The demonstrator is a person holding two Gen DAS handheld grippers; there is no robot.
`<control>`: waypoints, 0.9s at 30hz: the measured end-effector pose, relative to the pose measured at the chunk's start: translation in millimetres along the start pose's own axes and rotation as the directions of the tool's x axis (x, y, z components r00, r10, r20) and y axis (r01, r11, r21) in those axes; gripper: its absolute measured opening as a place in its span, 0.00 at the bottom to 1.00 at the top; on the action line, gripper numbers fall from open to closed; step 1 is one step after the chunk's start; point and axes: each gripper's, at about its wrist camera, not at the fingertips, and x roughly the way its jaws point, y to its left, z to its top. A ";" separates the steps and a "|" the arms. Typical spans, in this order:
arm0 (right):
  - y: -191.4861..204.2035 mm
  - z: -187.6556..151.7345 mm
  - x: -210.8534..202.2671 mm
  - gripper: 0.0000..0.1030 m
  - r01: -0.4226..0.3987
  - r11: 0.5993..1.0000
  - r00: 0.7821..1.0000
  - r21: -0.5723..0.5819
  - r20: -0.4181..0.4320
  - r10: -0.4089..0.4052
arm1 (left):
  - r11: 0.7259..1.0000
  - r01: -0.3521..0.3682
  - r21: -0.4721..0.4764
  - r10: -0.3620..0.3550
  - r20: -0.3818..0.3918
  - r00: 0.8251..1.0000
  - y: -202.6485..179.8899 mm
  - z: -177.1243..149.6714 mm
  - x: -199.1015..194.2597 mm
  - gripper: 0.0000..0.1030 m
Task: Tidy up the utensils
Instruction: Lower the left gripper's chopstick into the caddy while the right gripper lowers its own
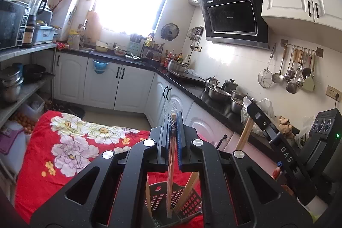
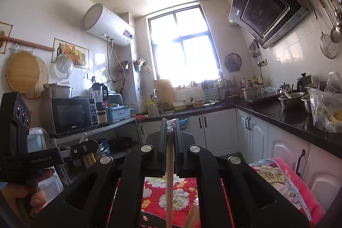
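My left gripper [image 1: 172, 119] is shut on a wooden chopstick [image 1: 170, 174] in a clear wrapper, held upright; its lower end reaches into a black perforated utensil basket [image 1: 188, 200] on the red floral cloth [image 1: 70, 142]. More wooden sticks [image 1: 188, 189] lean in the basket. My right gripper [image 2: 171, 127] is shut on another wooden chopstick [image 2: 169, 185], also upright over the basket [image 2: 149, 220]. The right gripper also shows at the right of the left wrist view [image 1: 265, 121], holding its stick [image 1: 245, 134]. The left gripper shows at the left of the right wrist view [image 2: 85, 145].
A black counter [image 1: 192, 87] with steel bowls [image 1: 219, 93] and pots runs along the right wall. Ladles hang on a rail [image 1: 299, 69]. A range hood [image 1: 233, 16] hangs above. Shelves with a microwave [image 2: 72, 114] stand on the left. White cabinets [image 1: 102, 87] lie ahead.
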 end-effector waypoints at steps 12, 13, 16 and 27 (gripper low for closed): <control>-6.6 -25.0 5.2 0.06 0.039 0.999 0.999 -0.016 -0.003 -0.039 | 1.000 -0.011 -0.014 0.011 -0.024 1.000 8.1 -26.6 15.9 0.02; -6.8 -26.3 5.2 0.06 0.040 0.999 0.999 -0.017 -0.004 -0.041 | 1.000 -0.011 -0.015 0.011 -0.026 1.000 8.5 -28.1 16.8 0.02; -7.1 -30.8 4.0 0.06 0.047 0.999 0.999 -0.027 -0.002 -0.047 | 1.000 -0.008 -0.013 0.007 -0.037 0.999 8.0 -34.7 19.8 0.02; -0.7 -50.0 -0.3 0.06 0.065 0.993 0.998 -0.102 0.004 -0.065 | 1.000 -0.006 0.018 0.007 -0.050 0.999 3.0 -52.8 25.9 0.03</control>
